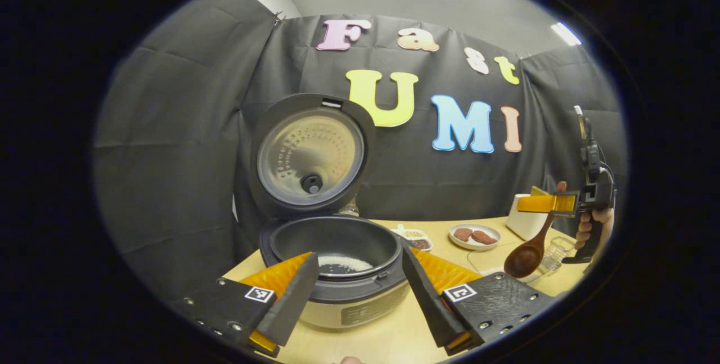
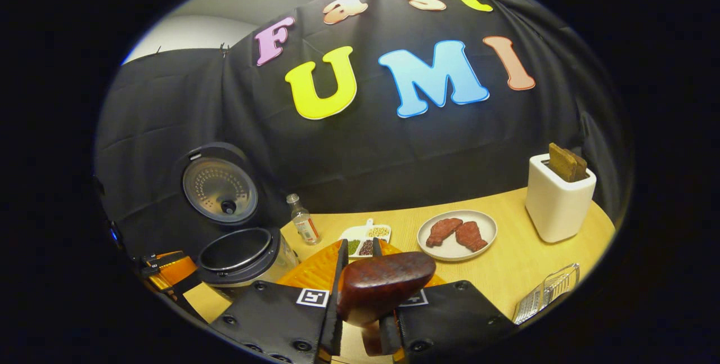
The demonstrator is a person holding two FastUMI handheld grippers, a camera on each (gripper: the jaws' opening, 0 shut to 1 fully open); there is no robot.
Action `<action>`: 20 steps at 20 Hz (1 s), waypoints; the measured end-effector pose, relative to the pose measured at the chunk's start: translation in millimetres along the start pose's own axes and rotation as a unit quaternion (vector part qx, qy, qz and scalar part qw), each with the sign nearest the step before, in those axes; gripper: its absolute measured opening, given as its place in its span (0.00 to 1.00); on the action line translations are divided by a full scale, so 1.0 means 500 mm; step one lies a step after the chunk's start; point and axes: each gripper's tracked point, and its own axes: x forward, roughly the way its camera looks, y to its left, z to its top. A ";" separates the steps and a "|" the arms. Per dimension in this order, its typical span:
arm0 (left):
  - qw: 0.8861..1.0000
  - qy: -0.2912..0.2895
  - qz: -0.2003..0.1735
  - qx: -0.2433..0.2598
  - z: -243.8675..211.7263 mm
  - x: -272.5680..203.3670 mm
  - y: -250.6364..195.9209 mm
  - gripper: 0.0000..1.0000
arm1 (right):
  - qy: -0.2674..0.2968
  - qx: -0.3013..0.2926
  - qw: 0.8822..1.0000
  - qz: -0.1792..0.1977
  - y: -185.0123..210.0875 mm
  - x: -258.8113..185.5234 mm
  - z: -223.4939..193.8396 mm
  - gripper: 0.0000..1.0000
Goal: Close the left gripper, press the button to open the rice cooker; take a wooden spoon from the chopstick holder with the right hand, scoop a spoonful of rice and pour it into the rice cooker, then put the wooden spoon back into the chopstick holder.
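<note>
The rice cooker (image 1: 337, 263) stands open on the pale wooden table (image 1: 394, 336), its round lid (image 1: 311, 153) tipped upright with a dimpled metal inner plate, and a small patch of white rice (image 1: 344, 264) in the dark, smooth pot. The left gripper (image 1: 357, 291) sits just in front of it, jaws spread wide with nothing between them. At three o'clock in the left gripper view, the right gripper (image 1: 554, 202) is clamped on the handle of a glossy, dark-brown wooden spoon (image 1: 526, 254), bowl hanging downward. A white plate (image 2: 457, 234) with two reddish-brown pieces lies farther back.
</note>
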 end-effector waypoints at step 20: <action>1.000 0.017 0.009 0.001 -0.048 -0.032 0.030 0.92 | 0.082 0.109 0.990 0.025 0.058 0.045 -0.121 0.26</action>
